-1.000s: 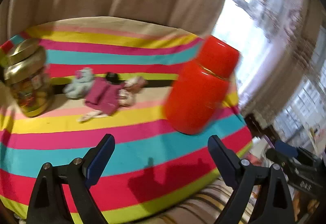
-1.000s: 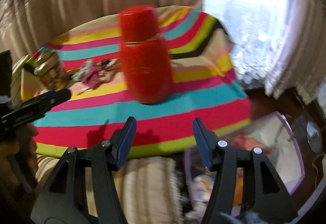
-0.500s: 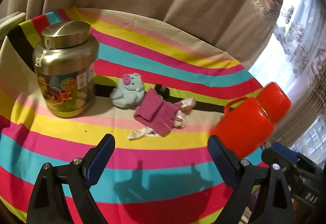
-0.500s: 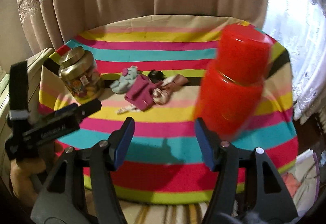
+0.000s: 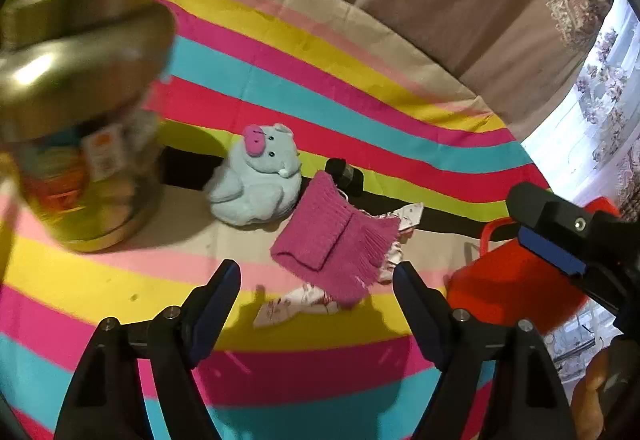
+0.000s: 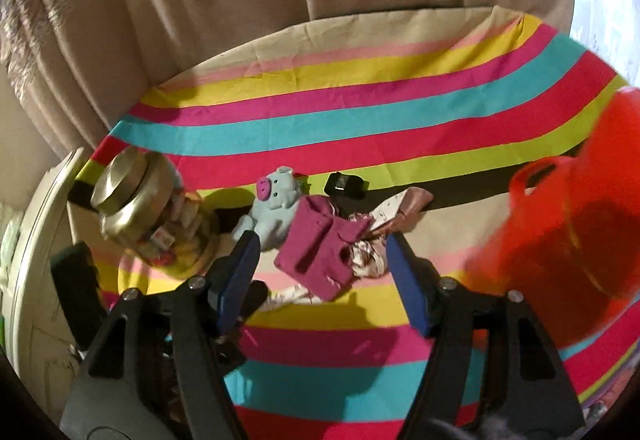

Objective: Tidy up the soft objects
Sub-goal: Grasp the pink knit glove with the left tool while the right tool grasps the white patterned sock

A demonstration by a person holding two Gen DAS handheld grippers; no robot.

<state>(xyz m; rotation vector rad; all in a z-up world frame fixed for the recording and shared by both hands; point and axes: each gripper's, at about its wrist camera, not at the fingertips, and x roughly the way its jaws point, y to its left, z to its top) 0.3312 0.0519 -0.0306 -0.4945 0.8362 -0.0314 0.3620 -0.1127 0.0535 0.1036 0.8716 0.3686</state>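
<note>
Swung in from the red jug toward the soft pile within the last second, and so brought the gold jar up large and blurred at the far left of the left wrist view. Found, reading rightward across the striped worktop, the pale blue plush pig near the jar, then the magenta knit piece just beside the pig and lying over a white patterned cloth, with a small black item just behind. Left the red jug out at the right edge, well apart from the pile. Judged the approach nearly over and a first pick from the pile next; sorted nothing so far. Carried the left tongs released and empty, closing a little, framing the near corner of the knit without touching it. Carried the right tongs likewise unloaded, easing wider, pitched steeply down over the knit and the crumpled cloth. Held both almost side by side, aimed at the same heap.
</note>
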